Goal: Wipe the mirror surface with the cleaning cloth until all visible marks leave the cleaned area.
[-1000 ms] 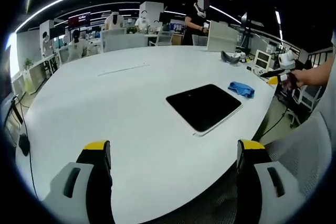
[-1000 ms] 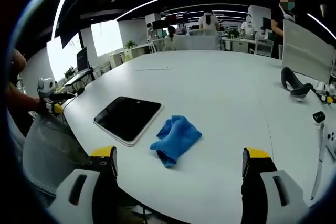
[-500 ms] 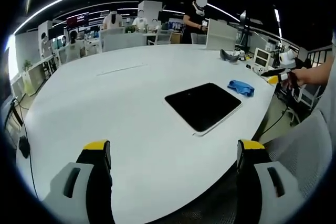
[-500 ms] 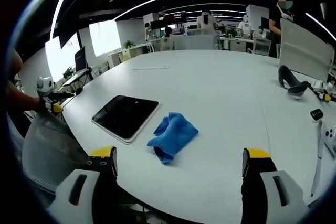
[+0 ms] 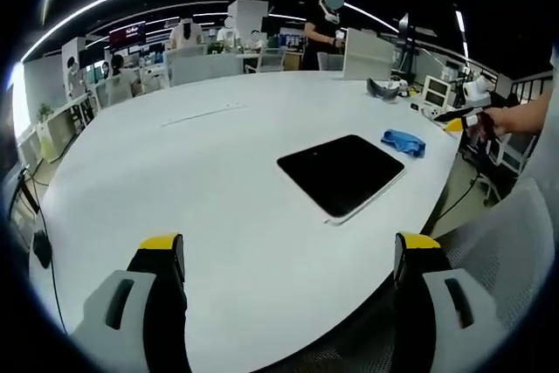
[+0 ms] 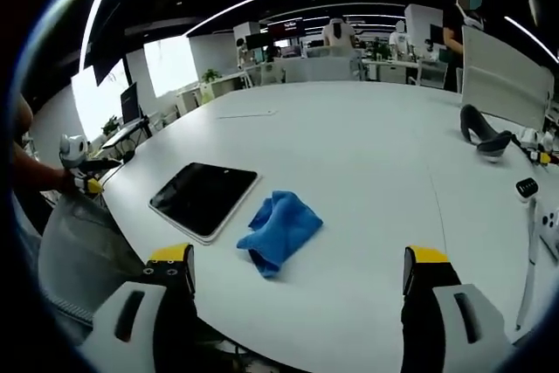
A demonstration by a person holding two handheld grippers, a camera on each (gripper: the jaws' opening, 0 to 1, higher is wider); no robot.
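Both grippers' fingers stand wide apart and empty over the white surface (image 6: pixel 367 172), where the crumpled blue cleaning cloth (image 6: pixel 278 230) lies just beside the dark rectangular mirror (image 6: pixel 203 198), any marks indiscernible.

The left gripper (image 5: pixel 288 255) has two black jaws capped with yellow tips, each backed by a pale grey shell bearing a dark oblong slot. The right gripper (image 6: pixel 300 268) looks identical (same yellow caps, same grey housings), its jaws rising from the frame's lower corners.
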